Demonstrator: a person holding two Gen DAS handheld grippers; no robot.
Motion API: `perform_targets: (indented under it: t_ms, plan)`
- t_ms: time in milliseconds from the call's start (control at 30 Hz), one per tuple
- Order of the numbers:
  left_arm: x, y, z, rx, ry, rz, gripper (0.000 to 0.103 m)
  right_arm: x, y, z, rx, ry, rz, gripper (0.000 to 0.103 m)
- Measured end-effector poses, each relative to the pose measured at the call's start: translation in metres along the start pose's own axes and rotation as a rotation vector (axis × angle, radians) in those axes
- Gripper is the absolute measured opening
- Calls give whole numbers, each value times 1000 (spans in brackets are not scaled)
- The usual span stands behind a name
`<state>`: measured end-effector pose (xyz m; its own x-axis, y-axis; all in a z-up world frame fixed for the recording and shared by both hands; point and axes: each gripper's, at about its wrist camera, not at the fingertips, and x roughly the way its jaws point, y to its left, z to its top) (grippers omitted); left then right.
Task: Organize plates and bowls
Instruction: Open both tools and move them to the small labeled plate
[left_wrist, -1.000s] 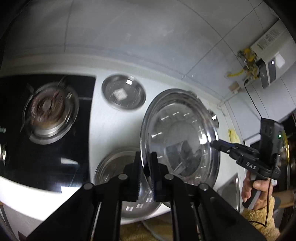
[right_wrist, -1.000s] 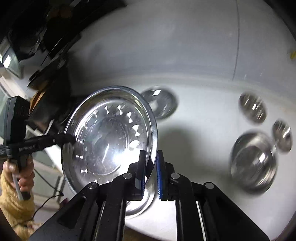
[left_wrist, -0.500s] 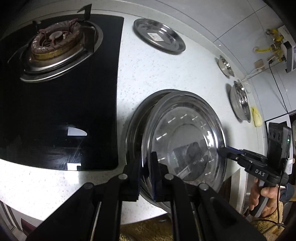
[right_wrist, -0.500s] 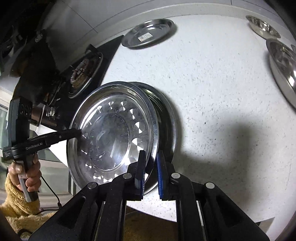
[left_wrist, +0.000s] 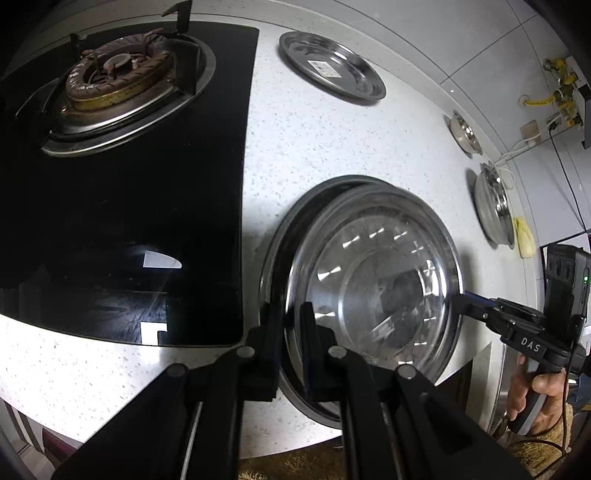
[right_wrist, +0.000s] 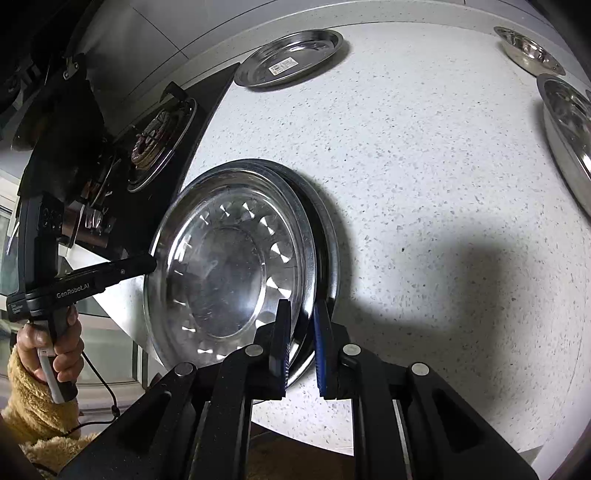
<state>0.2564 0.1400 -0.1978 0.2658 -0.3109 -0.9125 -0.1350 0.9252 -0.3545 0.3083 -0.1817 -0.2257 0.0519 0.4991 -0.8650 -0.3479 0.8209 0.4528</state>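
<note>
- Both grippers have the big steel plate (left_wrist: 373, 291) pinched by its rim, one on each side. It's tilted with its face toward the cameras and its lower rim down in a second large plate (left_wrist: 280, 236) that lies flat on the white speckled counter (left_wrist: 332, 147), near the front edge.
- Left gripper (left_wrist: 291, 317): fingers clamped on the plate's rim on the stove side.
- Right gripper (right_wrist: 301, 321): fingers on either side of the opposite rim, but there's a visible gap at the blue pad, so I can't tell if it's really squeezing.
- Black glass gas stove (left_wrist: 122, 184) sits just beside the lower plate, burner (left_wrist: 118, 74) toward the back.
- A smaller plate with a barcode sticker (right_wrist: 291, 57) is flat near the back edge by the wall.
- Two steel bowls sit off to the right end of the counter: a small bowl (right_wrist: 530, 50) and a bigger bowl (right_wrist: 569, 129), well apart from the stacked plates.
</note>
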Motion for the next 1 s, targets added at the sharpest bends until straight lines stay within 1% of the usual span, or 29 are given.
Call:
perform_targets:
  t_ms: [67, 100, 133, 167, 200, 267, 333, 367, 400, 433, 467, 533, 567, 600, 667, 733, 767, 800, 833, 900, 933, 967, 1000]
  plan:
    - [-9, 0, 1, 0, -27, 1, 10, -5, -2, -1, -14, -7, -13, 21]
    - [-13, 0, 1, 1, -38, 3, 13, -8, -2, -1, -17, -14, -13, 31]
    - [-21, 0, 2, 2, -61, 12, 23, -13, -3, -1, -28, -28, -20, 40]
    - [-27, 0, 3, 7, -79, 21, 29, -17, -3, -1, -35, -37, -24, 42]
    - [-36, 0, 4, 15, -102, 35, 37, -21, -3, -1, -38, -48, -27, 44]
    - [-51, 0, 9, 23, -140, 49, 40, -37, -6, 1, -39, -82, -11, 46]
    - [-73, 1, 16, 17, -187, 56, 44, -56, -8, 5, -32, -129, -6, 57]
    - [-89, 3, 23, 4, -217, 53, 46, -71, -9, 9, -31, -172, -6, 59]
    - [-106, 5, 30, -14, -252, 49, 50, -84, -11, 13, -30, -206, -9, 64]
    - [-116, 6, 36, -24, -274, 45, 51, -99, -12, 19, -27, -248, -10, 71]
    - [-132, 7, 44, -41, -307, 34, 52, -118, -13, 26, -24, -299, -8, 75]
    - [-158, 9, 65, -74, -368, 6, 56, -143, -12, 40, -34, -367, -2, 82]
    - [-165, 9, 74, -83, -383, -4, 56, -155, -11, 51, -43, -399, 1, 84]
    - [-168, 8, 82, -88, -391, -13, 57, -161, -11, 58, -46, -419, 1, 89]
    - [-166, 4, 107, -94, -389, -41, 58, -166, -9, 82, -60, -440, 12, 92]
    - [-151, 0, 131, -103, -362, -68, 58, -154, -7, 111, -69, -419, 42, 92]
    - [-137, -4, 148, -90, -332, -90, 58, -146, -8, 123, -64, -404, 62, 92]
    - [-125, -5, 159, -89, -309, -94, 58, -133, -11, 139, -56, -373, 108, 92]
    - [-104, -6, 177, -107, -276, -81, 58, -120, -15, 155, -39, -350, 142, 92]
    - [-72, -7, 201, -107, -231, -87, 58, -99, -22, 178, -4, -325, 161, 92]
    - [-57, -8, 211, -119, -215, -78, 58, -83, -25, 196, -1, -297, 172, 92]
    - [-39, -8, 225, -127, -197, -73, 58, -63, -29, 214, 2, -260, 174, 92]
    - [-25, -8, 232, -128, -181, -76, 58, -53, -32, 224, 12, -248, 165, 92]
